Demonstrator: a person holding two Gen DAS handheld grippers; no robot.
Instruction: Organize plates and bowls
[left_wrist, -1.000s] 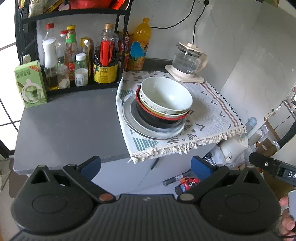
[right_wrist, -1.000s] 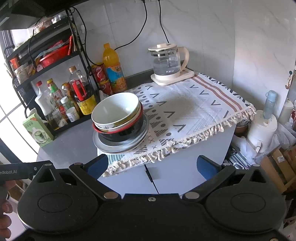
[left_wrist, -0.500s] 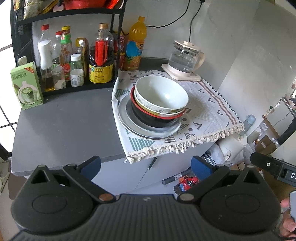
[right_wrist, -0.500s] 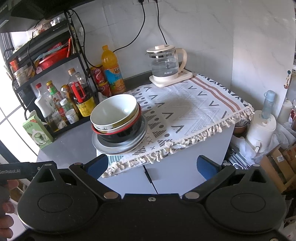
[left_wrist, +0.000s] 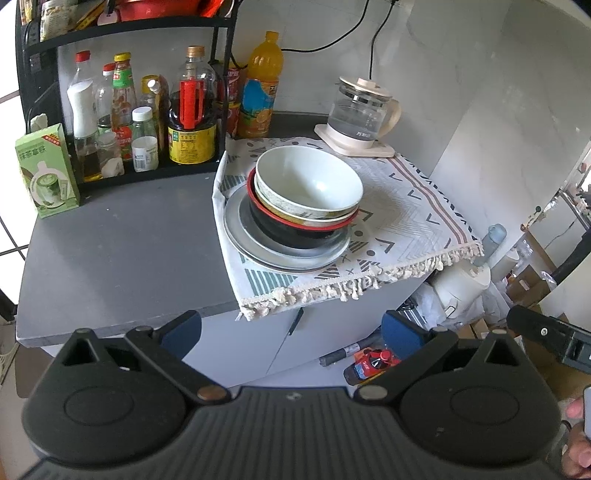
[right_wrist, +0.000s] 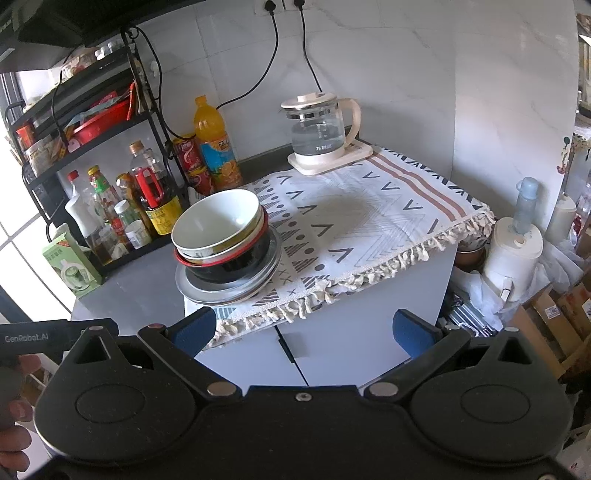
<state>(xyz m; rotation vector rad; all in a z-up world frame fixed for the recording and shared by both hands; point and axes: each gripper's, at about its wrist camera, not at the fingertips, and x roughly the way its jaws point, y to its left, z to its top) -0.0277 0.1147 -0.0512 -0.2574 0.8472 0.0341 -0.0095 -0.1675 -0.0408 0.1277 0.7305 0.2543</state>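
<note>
The white bowl (left_wrist: 308, 184) tops my stack: it nests in a patterned bowl, then a red-rimmed black bowl (left_wrist: 295, 230), all on a grey plate (left_wrist: 258, 251) at the fringed cloth's (right_wrist: 369, 221) corner nearest the bottle rack (left_wrist: 122, 110). My left gripper (left_wrist: 291, 328) and right gripper (right_wrist: 304, 328) hang short of the cloth, both spread wide and empty.

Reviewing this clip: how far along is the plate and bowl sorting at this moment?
Nothing looks done yet. The white bowl sits nested in the red-rimmed black bowl, both on the grey plates at the patterned cloth's corner. In hand: nothing; the left gripper and right gripper are open and empty, short of the counter. Left: the whole stack remains to be separated.
</note>
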